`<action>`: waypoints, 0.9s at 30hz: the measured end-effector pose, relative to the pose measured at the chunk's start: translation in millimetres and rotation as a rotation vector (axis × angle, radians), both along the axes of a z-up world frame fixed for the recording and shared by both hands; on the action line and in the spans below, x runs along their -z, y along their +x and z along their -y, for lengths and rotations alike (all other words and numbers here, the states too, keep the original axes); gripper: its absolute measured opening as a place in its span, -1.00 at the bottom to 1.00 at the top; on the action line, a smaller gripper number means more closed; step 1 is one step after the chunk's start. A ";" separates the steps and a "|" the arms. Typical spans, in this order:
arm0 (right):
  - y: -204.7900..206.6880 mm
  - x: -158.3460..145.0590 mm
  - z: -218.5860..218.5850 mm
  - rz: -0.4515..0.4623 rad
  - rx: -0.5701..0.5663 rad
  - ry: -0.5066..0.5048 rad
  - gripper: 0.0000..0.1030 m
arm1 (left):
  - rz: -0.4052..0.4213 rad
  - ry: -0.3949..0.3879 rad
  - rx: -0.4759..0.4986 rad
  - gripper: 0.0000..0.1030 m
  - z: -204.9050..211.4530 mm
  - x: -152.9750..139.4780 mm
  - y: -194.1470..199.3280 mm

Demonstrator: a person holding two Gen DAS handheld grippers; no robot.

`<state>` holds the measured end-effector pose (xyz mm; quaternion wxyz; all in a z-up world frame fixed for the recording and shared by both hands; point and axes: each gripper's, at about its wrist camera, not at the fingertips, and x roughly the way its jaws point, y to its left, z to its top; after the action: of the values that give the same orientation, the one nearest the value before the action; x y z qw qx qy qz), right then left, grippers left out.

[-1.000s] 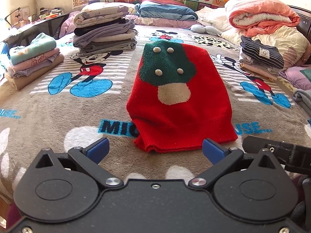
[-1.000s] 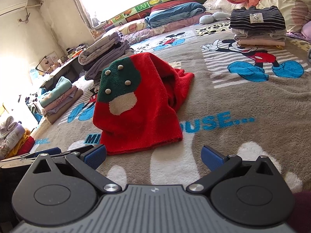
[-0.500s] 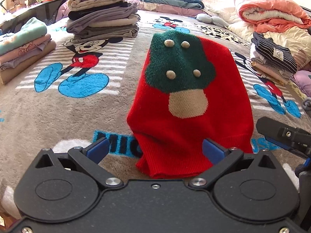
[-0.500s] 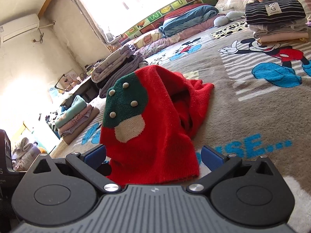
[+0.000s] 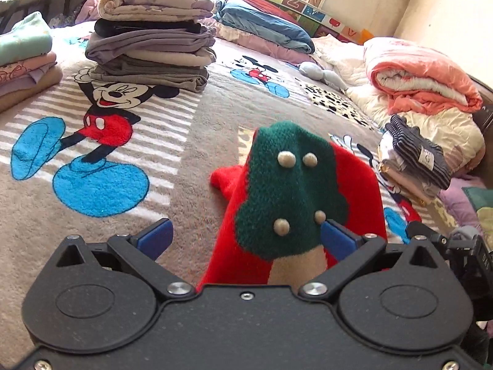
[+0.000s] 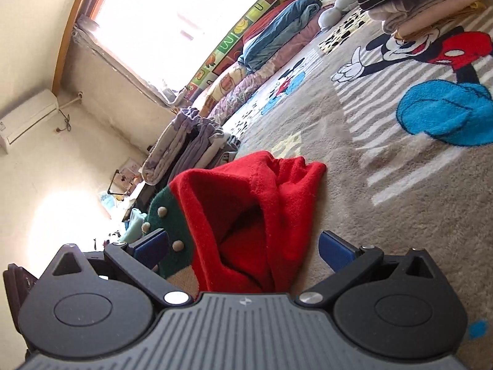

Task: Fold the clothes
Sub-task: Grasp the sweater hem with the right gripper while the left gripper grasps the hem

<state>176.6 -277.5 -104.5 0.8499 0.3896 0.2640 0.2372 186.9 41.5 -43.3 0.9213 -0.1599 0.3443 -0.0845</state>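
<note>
The red sweater (image 5: 354, 185) lies humped mid-bed, its near hem between the spread fingers of the left gripper (image 5: 245, 236) and the right gripper (image 6: 243, 245). Pinching both hem corners evenly should keep the fold square. Folded stacks (image 5: 148, 49) along the bed's (image 5: 197, 123) edges stand clear.
</note>
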 end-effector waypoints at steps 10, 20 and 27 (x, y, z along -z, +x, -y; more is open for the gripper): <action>49.7 10.2 11.2 0.003 -0.010 0.121 0.93 | -0.086 -0.363 -0.002 0.99 -54.8 15.4 71.4; 91.9 15.3 7.0 -0.015 -0.030 0.071 0.64 | -0.195 -0.555 0.039 0.78 -84.6 66.2 133.9; 110.6 22.0 -1.8 -0.051 -0.051 0.002 0.58 | -0.183 -0.482 0.141 0.37 -60.4 73.4 164.3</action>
<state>287.1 -275.6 -126.5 0.8361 0.3897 0.2950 0.2491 351.3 101.9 -116.7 0.8134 -0.3573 0.4064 -0.2133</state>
